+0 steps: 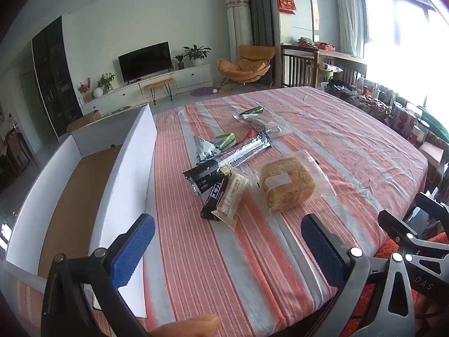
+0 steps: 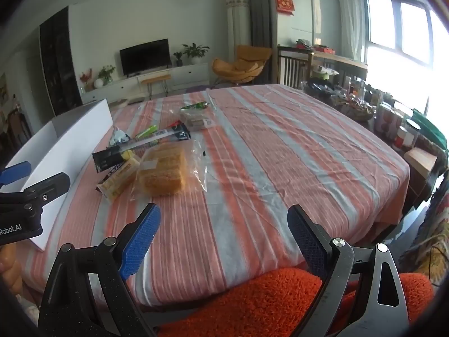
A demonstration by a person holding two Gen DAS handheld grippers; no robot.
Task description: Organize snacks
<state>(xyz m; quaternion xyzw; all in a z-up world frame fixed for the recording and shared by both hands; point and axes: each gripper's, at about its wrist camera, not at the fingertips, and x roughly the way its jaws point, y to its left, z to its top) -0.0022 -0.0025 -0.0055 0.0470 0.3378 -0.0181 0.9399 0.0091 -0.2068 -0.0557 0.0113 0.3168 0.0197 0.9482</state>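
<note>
While both tools are held above the near edge of the striped tablecloth (image 1: 322, 129), nothing is gripped: the left gripper (image 1: 227, 245) is seen with jaws spread wide and empty, the right gripper (image 2: 223, 233) likewise wide and empty. Snacks are clustered left of centre on the cloth, just beside the long side wall of the white cardboard box (image 1: 132, 174), which is set along the left edge. Nearest the grippers, a clear-bagged golden cake block (image 1: 286, 181) is found; touching its wrapper on the left, a cream-wrapped bar (image 1: 231, 196) is laid over a dark chocolate bar (image 1: 214, 198). Behind these, a long black-and-silver stick pack (image 1: 227, 158) is laid diagonally, overlapping a silver pouch (image 1: 204, 146) and a green-white sachet (image 1: 226, 139). Farther back, a clear flat pack (image 2: 197, 120) and a green-ended wrapper (image 1: 249, 112) are seen. Box interior, as far as visible, shows brown base only. Right gripper's body is visible at the left view's lower right edge.
</note>
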